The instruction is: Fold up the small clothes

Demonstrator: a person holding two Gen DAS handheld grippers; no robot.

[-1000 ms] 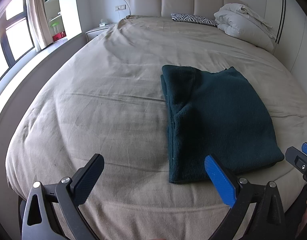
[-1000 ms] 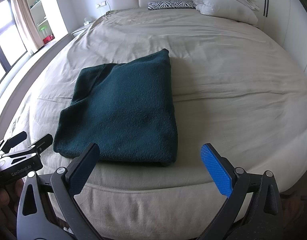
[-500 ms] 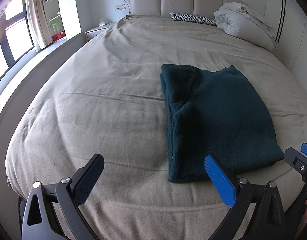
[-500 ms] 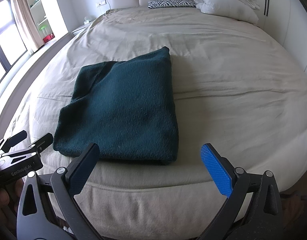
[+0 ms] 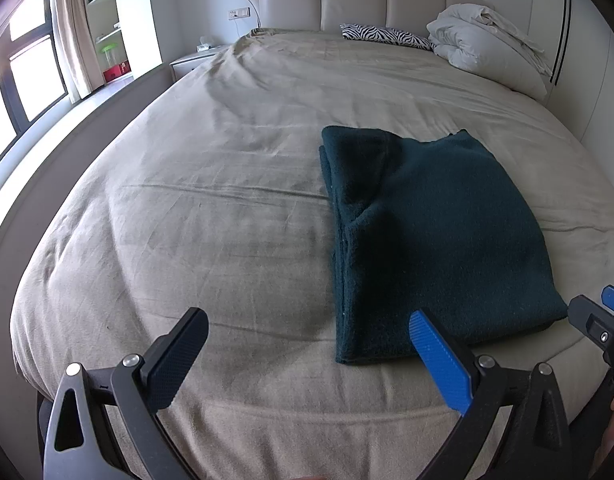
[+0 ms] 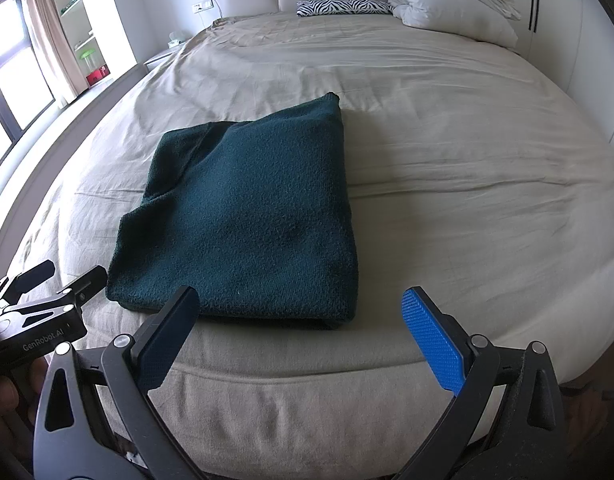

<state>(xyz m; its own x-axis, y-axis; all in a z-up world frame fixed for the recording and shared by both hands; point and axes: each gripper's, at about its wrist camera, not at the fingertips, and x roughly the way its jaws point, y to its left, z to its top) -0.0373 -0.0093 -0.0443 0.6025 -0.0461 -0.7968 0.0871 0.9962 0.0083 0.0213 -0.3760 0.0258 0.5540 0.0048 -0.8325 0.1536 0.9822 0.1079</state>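
Garment (image 6: 243, 216) folded near bed (image 6: 467, 184) edge; claws spread, empty

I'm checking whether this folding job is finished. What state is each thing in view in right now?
Dark green garment: folded into a flat rectangle, lying near the bed's front edge.
Left gripper: open, empty, held off the garment.
Right gripper: open, empty, at the garment's near edge.
Bed sheet: spread out, lightly creased.
White duvet: bunched up by the headboard.
Zebra-print pillow: lying flat at the headboard.
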